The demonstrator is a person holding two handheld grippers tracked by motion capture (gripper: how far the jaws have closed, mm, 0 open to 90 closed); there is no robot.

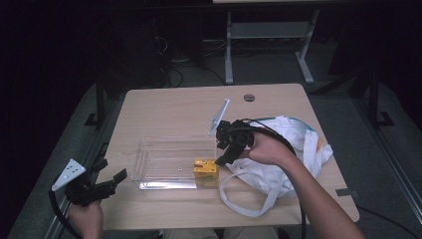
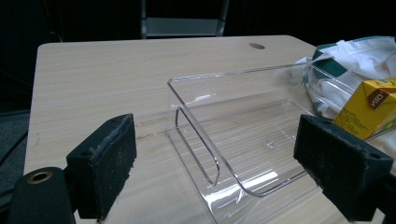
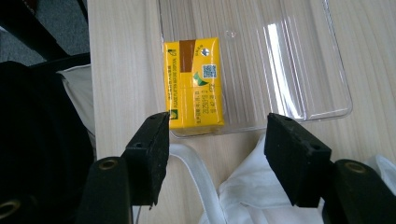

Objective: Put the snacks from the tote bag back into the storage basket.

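Since my right tongs (image 1: 222,155) hang spread above the yellow juice box (image 1: 206,173) and hold nothing, I think I should lift them straight up so I do not bump it. It stands in the clear tray (image 1: 149,164), at the near right corner. My left tongs (image 1: 110,182) wait spread and empty at the near left. Just right of the tray lies a white cloth bag (image 1: 283,159); its strap (image 1: 239,206) could catch my tongs.

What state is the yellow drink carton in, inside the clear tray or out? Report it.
Inside. The yellow drink carton stands in an end corner of the clear tray, the end nearest the white bag, within its walls; no tongs touch it.
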